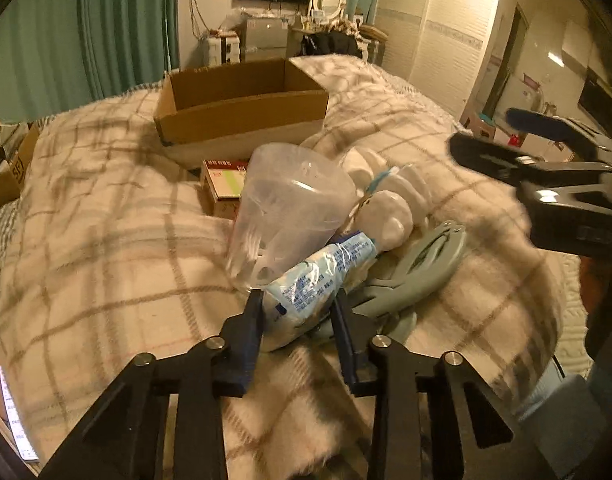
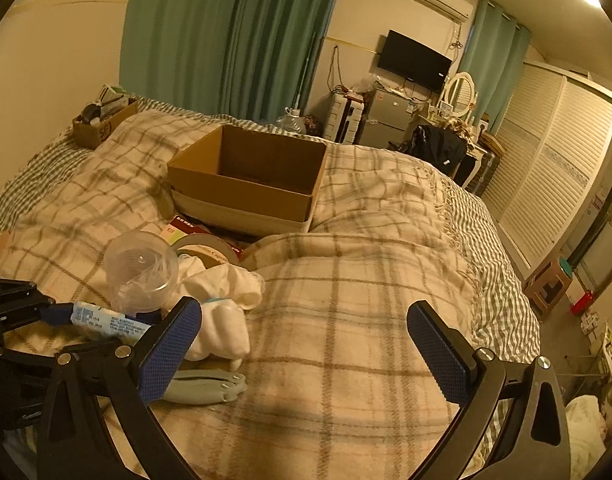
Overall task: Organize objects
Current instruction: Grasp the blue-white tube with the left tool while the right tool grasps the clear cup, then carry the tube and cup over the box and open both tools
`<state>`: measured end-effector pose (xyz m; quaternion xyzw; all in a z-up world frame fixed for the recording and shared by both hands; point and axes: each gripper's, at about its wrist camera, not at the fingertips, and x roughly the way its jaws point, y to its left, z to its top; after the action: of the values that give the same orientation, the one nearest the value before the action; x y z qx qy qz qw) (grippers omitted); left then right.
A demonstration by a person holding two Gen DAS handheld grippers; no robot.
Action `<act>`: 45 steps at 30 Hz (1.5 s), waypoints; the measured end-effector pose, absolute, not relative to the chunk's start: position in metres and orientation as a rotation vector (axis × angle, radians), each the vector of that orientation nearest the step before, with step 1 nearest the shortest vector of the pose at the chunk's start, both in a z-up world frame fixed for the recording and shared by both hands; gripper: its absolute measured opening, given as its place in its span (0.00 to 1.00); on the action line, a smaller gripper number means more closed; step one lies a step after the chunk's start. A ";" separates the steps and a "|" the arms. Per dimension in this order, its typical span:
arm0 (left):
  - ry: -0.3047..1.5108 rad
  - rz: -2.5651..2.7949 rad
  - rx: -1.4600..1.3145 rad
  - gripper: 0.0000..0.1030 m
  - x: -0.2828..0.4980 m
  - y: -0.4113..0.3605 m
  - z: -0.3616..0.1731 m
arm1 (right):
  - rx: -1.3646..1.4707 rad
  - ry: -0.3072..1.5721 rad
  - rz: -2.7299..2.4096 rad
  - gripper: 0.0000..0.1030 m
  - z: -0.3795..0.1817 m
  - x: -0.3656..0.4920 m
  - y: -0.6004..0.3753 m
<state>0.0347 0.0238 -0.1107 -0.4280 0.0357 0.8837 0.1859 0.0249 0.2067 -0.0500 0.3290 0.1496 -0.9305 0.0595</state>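
Left claw (image 1: 297, 300) seemingly around tube (image 1: 318, 272)

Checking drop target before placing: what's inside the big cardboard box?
The cardboard box shows only bare cardboard walls and some floor in the right wrist view. Its near wall hides the front floor strip, so something flat there cannot be ruled out.

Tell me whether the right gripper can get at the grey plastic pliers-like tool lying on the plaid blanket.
Probably yes. The right gripper is open and empty, and the grey plastic pliers-like tool lies uncovered just beside its left finger, though white socks crowd its far end.
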 end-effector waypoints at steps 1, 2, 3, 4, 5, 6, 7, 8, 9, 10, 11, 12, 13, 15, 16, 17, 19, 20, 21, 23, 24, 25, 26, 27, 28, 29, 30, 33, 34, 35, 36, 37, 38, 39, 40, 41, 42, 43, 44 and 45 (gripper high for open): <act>0.090 2.506 -1.188 0.29 0.040 0.020 -0.105 | 0.994 0.460 -2.812 1.00 -0.049 0.024 0.203; 0.080 2.525 -1.171 0.28 0.043 0.016 -0.099 | 0.990 0.469 -2.804 1.00 -0.049 0.023 0.199; 0.062 2.544 -1.149 0.28 0.047 0.010 -0.091 | 0.987 0.475 -2.798 1.00 -0.048 0.022 0.195; 0.046 2.555 -1.138 0.28 0.049 0.004 -0.087 | 0.982 0.483 -2.791 1.00 -0.048 0.021 0.190; 0.026 2.571 -1.128 0.28 0.050 -0.002 -0.081 | 0.981 0.487 -2.782 1.00 -0.048 0.019 0.186; 0.012 2.598 -1.119 0.27 0.050 -0.009 -0.075 | 0.983 0.487 -2.772 1.00 -0.048 0.017 0.181; 0.009 2.637 -1.110 0.27 0.050 -0.016 -0.071 | 0.986 0.484 -2.757 1.00 -0.049 0.015 0.176; 0.016 2.675 -1.104 0.27 0.048 -0.023 -0.067 | 0.989 0.481 -2.739 1.00 -0.050 0.013 0.172; 0.015 2.727 -1.097 0.27 0.046 -0.030 -0.063 | 0.989 0.481 -2.722 1.00 -0.051 0.011 0.166; 0.008 2.743 -1.097 0.27 0.044 -0.036 -0.061 | 0.989 0.486 -2.704 1.00 -0.052 0.010 0.159; -0.006 2.752 -1.097 0.27 0.042 -0.042 -0.058 | 0.988 0.492 -2.682 1.00 -0.054 0.008 0.151; -0.018 2.773 -1.098 0.27 0.039 -0.046 -0.058 | 0.989 0.493 -2.666 1.00 -0.056 0.006 0.146; 0.002 2.802 -1.108 0.27 0.036 -0.048 -0.058 | 0.999 0.493 -2.640 1.00 -0.060 0.004 0.139; 0.051 2.853 -1.125 0.27 0.031 -0.049 -0.062 | 1.012 0.502 -2.607 1.00 -0.066 -0.001 0.127; 0.032 2.845 -1.140 0.27 0.028 -0.051 -0.065 | 1.023 0.506 -2.590 1.00 -0.071 -0.004 0.121; 0.002 2.833 -1.148 0.27 0.027 -0.054 -0.067 | 1.038 0.507 -2.577 0.99 -0.075 -0.008 0.116; -0.018 2.833 -1.169 0.27 0.025 -0.056 -0.073 | 1.083 0.497 -2.546 0.99 -0.084 -0.015 0.108; -0.002 2.842 -1.176 0.27 0.024 -0.057 -0.074 | 1.103 0.491 -2.528 0.99 -0.089 -0.018 0.105; -0.002 2.845 -1.181 0.27 0.022 -0.058 -0.076 | 1.118 0.485 -2.510 0.99 -0.093 -0.021 0.103; -0.030 2.832 -1.190 0.27 0.021 -0.063 -0.080 | 1.160 0.465 -2.464 0.92 -0.102 -0.025 0.098; -0.038 2.832 -1.196 0.27 0.020 -0.065 -0.082 | 1.175 0.461 -2.445 0.90 -0.106 -0.026 0.096; -0.038 2.837 -1.197 0.27 0.020 -0.067 -0.083 | 1.188 0.464 -2.423 0.85 -0.110 -0.026 0.092; -0.040 2.840 -1.197 0.27 0.019 -0.069 -0.084 | 1.192 0.477 -2.406 0.81 -0.112 -0.025 0.089; -0.047 2.840 -1.198 0.27 0.019 -0.070 -0.085 | 1.186 0.509 -2.404 0.80 -0.114 -0.023 0.085; -0.055 2.839 -1.198 0.27 0.020 -0.070 -0.084 | 1.174 0.543 -2.408 0.80 -0.115 -0.020 0.080; -0.060 2.840 -1.197 0.27 0.020 -0.071 -0.084 | 1.165 0.556 -2.411 0.75 -0.113 -0.018 0.079; -0.061 2.843 -1.197 0.27 0.020 -0.071 -0.084 | 1.152 0.561 -2.415 0.71 -0.112 -0.016 0.078; -0.071 2.848 -1.195 0.27 0.021 -0.071 -0.083 | 1.140 0.542 -2.413 0.69 -0.106 -0.012 0.079; -0.074 2.847 -1.195 0.27 0.021 -0.071 -0.082 | 1.132 0.533 -2.416 0.68 -0.104 -0.011 0.081; -0.076 2.849 -1.194 0.27 0.022 -0.071 -0.081 | 1.127 0.525 -2.416 0.67 -0.102 -0.008 0.082; -0.075 2.850 -1.193 0.27 0.021 -0.071 -0.081 | 1.121 0.521 -2.416 0.67 -0.100 -0.006 0.083; -0.074 2.853 -1.192 0.27 0.022 -0.071 -0.081 | 1.106 0.516 -2.420 0.66 -0.098 -0.003 0.083; -0.075 2.855 -1.190 0.27 0.022 -0.071 -0.080 | 1.089 0.505 -2.428 0.65 -0.095 -0.001 0.085; -0.076 2.856 -1.187 0.27 0.022 -0.071 -0.079 | 1.079 0.494 -2.432 0.65 -0.093 0.000 0.085; -0.078 2.859 -1.184 0.27 0.022 -0.070 -0.078 | 1.068 0.483 -2.437 0.65 -0.091 0.001 0.086; -0.078 2.862 -1.181 0.27 0.022 -0.070 -0.077 | 1.054 0.478 -2.445 0.65 -0.087 0.002 0.088; -0.077 2.865 -1.177 0.27 0.022 -0.070 -0.075 | 1.042 0.476 -2.457 0.65 -0.084 0.003 0.089; -0.077 2.868 -1.173 0.27 0.021 -0.069 -0.073 | 1.025 0.477 -2.471 0.65 -0.080 0.004 0.091; -0.077 2.870 -1.170 0.27 0.021 -0.068 -0.072 | 1.011 0.478 -2.480 0.64 -0.076 0.005 0.093; -0.080 2.874 -1.164 0.27 0.020 -0.068 -0.070 | 0.994 0.476 -2.490 0.64 -0.071 0.005 0.096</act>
<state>0.0199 -0.0678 -0.0704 -0.3752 -0.0258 0.9264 0.0197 0.0054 0.0957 -0.0708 0.3569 0.1710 -0.8945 0.2079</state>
